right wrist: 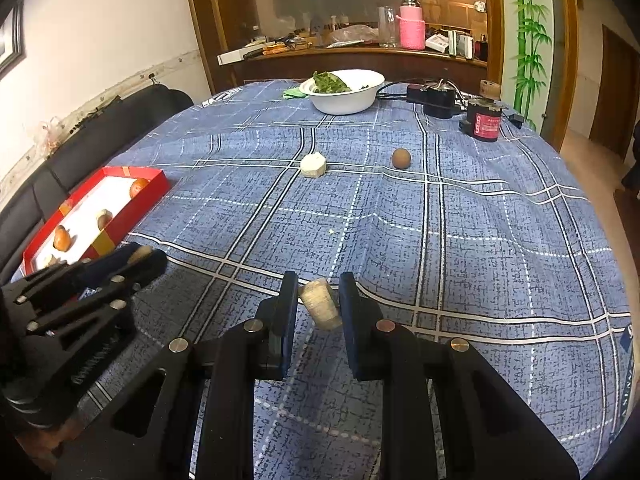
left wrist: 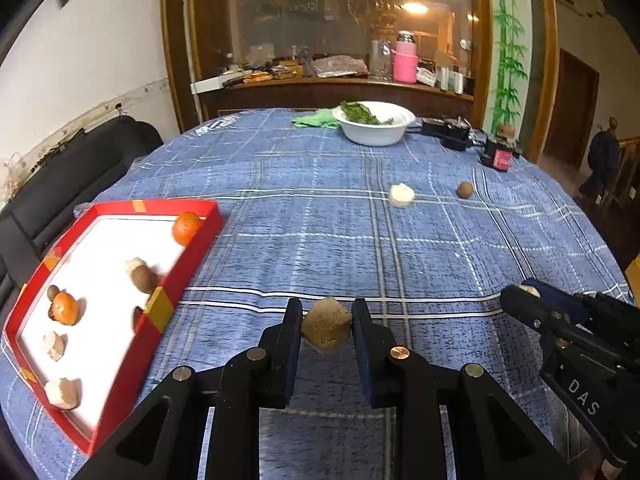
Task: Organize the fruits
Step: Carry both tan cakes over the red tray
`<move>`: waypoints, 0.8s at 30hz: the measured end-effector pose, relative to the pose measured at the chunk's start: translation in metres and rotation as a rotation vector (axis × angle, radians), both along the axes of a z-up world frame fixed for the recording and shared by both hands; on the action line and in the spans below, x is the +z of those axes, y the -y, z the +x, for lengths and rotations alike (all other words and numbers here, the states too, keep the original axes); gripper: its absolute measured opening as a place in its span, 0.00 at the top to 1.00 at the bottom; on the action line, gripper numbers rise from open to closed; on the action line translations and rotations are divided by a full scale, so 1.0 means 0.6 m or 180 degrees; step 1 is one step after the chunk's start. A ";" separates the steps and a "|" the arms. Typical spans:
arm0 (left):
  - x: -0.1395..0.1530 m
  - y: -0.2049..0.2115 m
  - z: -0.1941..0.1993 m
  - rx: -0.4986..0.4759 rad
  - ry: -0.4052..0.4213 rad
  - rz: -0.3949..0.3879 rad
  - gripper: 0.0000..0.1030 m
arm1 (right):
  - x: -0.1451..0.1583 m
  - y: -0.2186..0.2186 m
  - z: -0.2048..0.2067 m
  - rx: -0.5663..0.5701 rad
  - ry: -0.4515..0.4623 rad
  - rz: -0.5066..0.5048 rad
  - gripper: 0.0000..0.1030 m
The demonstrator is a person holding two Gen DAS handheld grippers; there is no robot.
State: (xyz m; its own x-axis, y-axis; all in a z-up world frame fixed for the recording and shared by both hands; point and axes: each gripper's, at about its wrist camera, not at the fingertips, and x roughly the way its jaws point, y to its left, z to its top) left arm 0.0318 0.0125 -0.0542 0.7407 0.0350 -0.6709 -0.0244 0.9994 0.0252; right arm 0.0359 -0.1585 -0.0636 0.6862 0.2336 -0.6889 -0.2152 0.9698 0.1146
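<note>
Your left claw (left wrist: 326, 330) is pinching a brown, rough-skinned fruit piece (left wrist: 327, 330) by its two sides, with most of the piece standing proud of the pads. If you swing hard toward the red tray (left wrist: 168, 300), the piece may twist out and roll across the bench (left wrist: 320, 220), because the grip looks to be on slanted faces rather than flat ones. The tray sits at about nine o'clock from that claw, near but apart, with its nearest wall between the claw and the white floor. Come in too low and the piece or a finger may knock that wall and shove the tray toward the bench edge. Inside already lie two orange fruits (left wrist: 186, 227) and several cut brown-and-white pieces, so a careless drop could land on one and bounce.

Your right claw (right wrist: 319, 308) is pinching a pale cut piece (right wrist: 320, 308), tilted, held between the pads at the claw's twelve o'clock. In the left view it shows at three o'clock from the left claw, well apart. The tray lies at about ten o'clock from the right claw, beyond the left claw, so crossing over risks the two claws colliding.

Still loose on the bench, both well ahead near twelve to one o'clock, are a white cut piece (right wrist: 313, 165) and a small brown round fruit (right wrist: 401, 158).
</note>
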 end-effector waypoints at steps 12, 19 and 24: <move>0.033 -0.149 -0.043 0.0505 0.0122 -0.0176 0.77 | 0.020 -0.086 -0.013 0.0404 -0.0042 0.0017 0.81; 0.050 -0.248 -0.044 0.0846 0.0176 -0.0190 0.77 | 0.050 -0.172 -0.016 0.0677 0.0036 0.0006 0.81; 0.061 -0.305 -0.041 0.1161 0.0193 -0.0215 0.77 | 0.069 -0.233 -0.007 0.0928 0.0111 0.0064 0.81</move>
